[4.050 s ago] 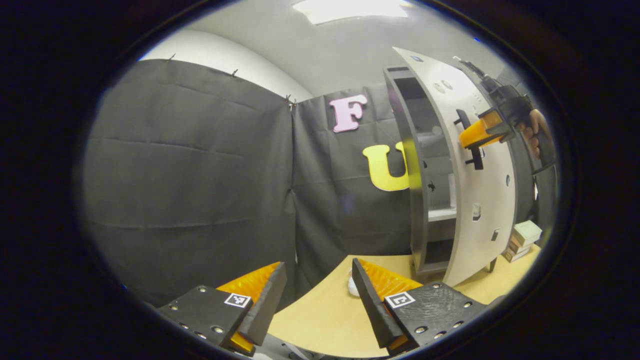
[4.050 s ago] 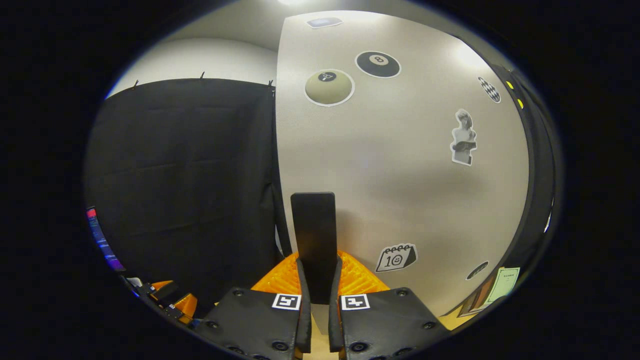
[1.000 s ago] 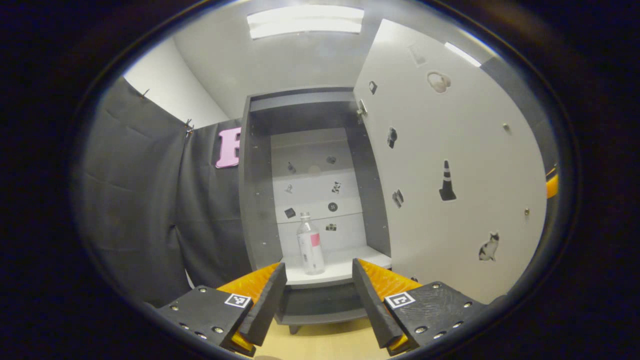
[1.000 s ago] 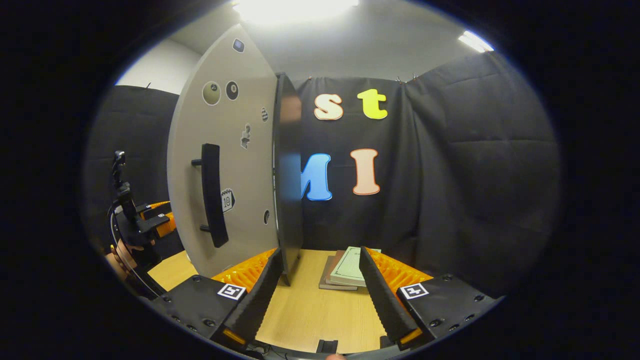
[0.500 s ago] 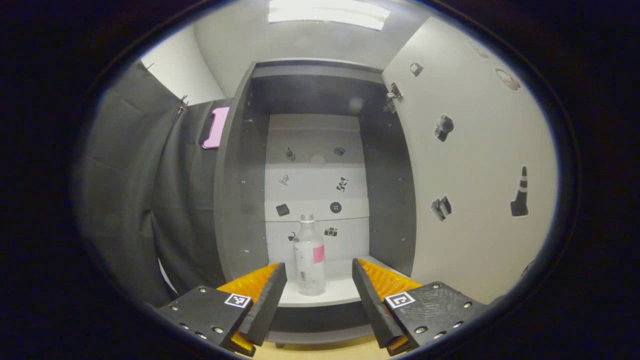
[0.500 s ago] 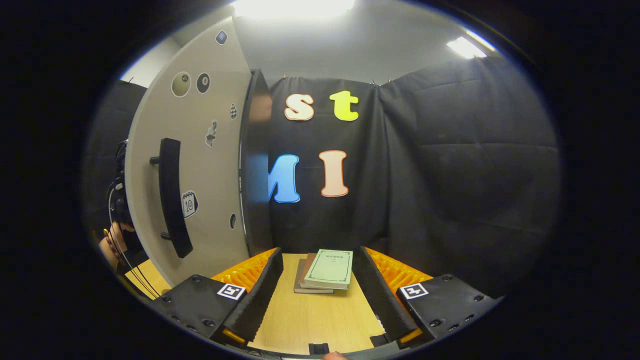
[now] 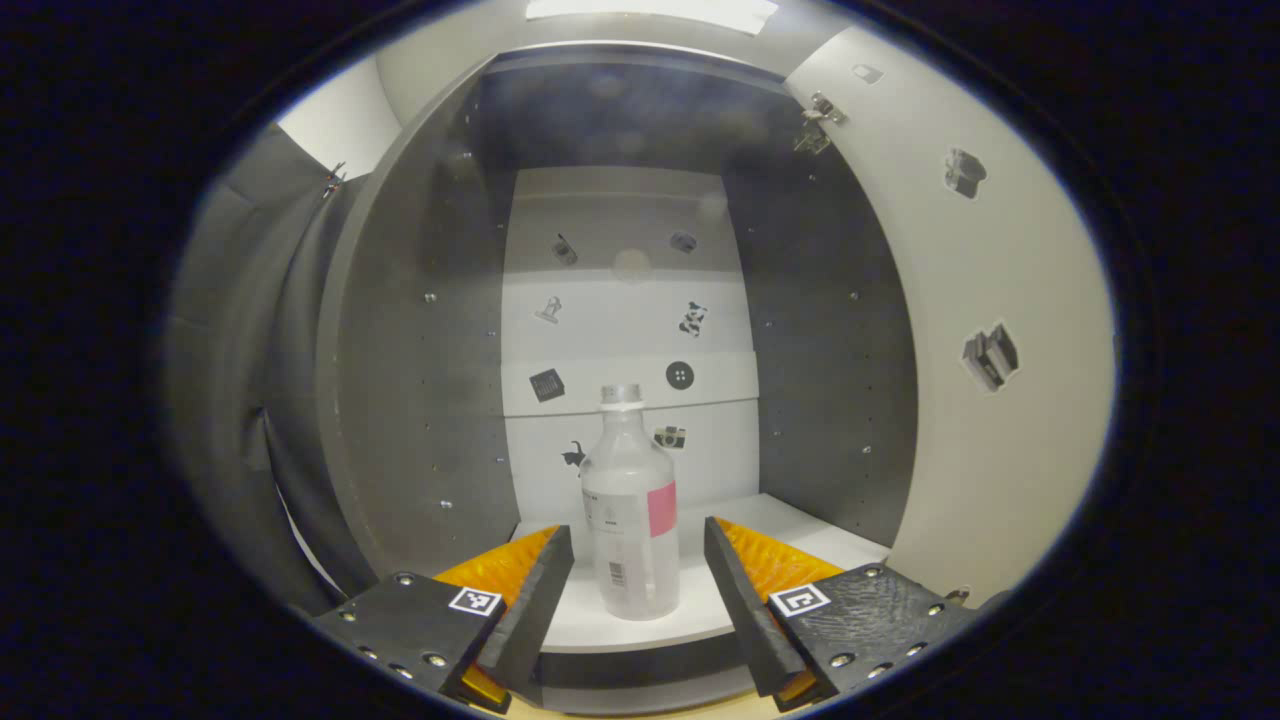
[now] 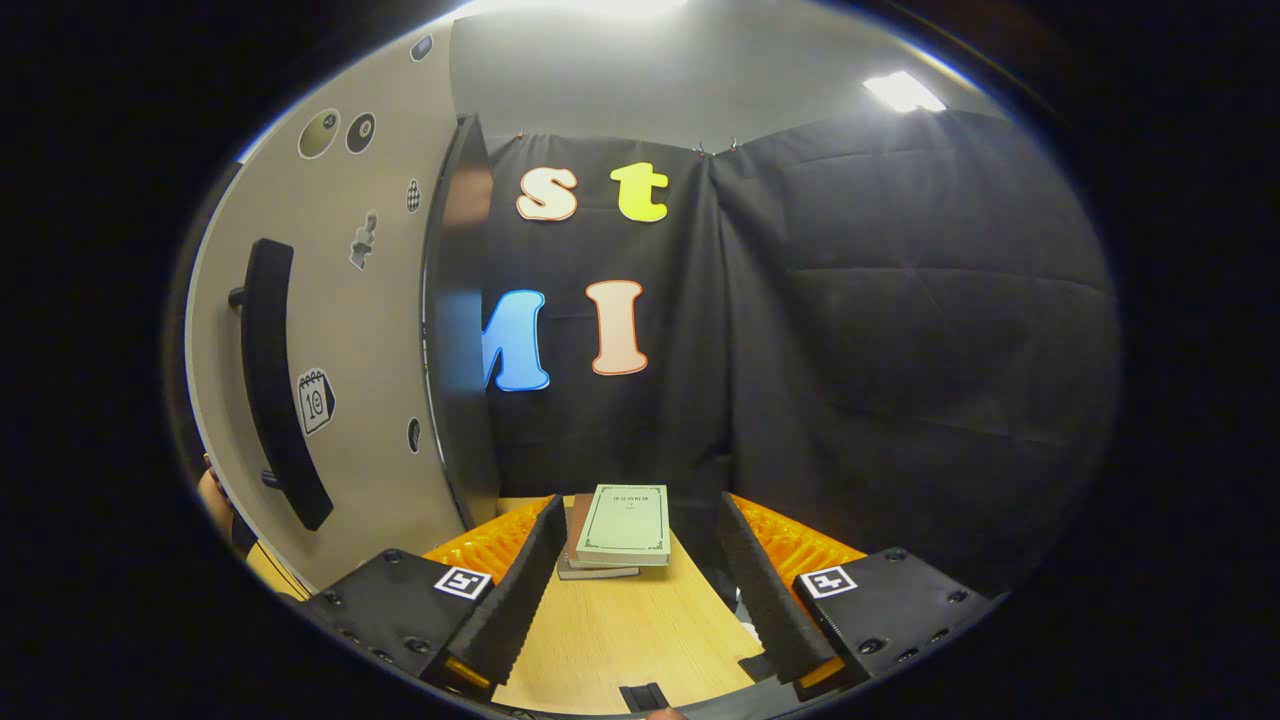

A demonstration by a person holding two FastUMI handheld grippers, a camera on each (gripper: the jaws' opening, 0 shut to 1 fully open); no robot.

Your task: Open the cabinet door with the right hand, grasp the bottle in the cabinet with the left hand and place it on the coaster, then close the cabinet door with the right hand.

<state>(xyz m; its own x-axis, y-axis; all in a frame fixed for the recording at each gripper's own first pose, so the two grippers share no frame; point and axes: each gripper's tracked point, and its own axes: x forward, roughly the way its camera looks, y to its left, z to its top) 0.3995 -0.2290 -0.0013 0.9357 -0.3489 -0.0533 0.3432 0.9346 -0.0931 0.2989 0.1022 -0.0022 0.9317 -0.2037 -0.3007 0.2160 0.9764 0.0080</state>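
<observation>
Bottle [image 7: 629, 515] is my landmark. It stands upright on the white shelf [image 7: 800, 535] inside the cabinet [image 7: 420, 400], cap on, pink patch on its label facing my right.

My left tool [image 7: 637, 592] is spread wide, released, grasping nothing. Its two fingers flank the bottle's lower body, one to either side of it, with a gap on each side; neither pad touches. The bottle looks to sit a little beyond the fingertips, roughly centred between them.

Step in hand, as I judge it: closing in for the grasp. To do it well, I want to push straight forward, level with the shelf, until the bottle's body sits deep between the pads, below the shoulder and around the label. Keep it centred so both pads meet it together; one pad arriving first would likely nudge or tip a light, clear bottle. Keep the lower finger edges off the shelf lip.

Right of the bottle, the cabinet door [image 7: 1000, 330] stands swung well open, stickers on its inner face, clear of my path.

My right tool [image 8: 635, 590] is also slack and open, holding nothing, hovering over the wooden surface [image 8: 620, 630] with a stack of books [image 8: 618, 528] beyond its tips. The door handle [image 8: 275, 400] is at its left, apart from the fingers.
</observation>
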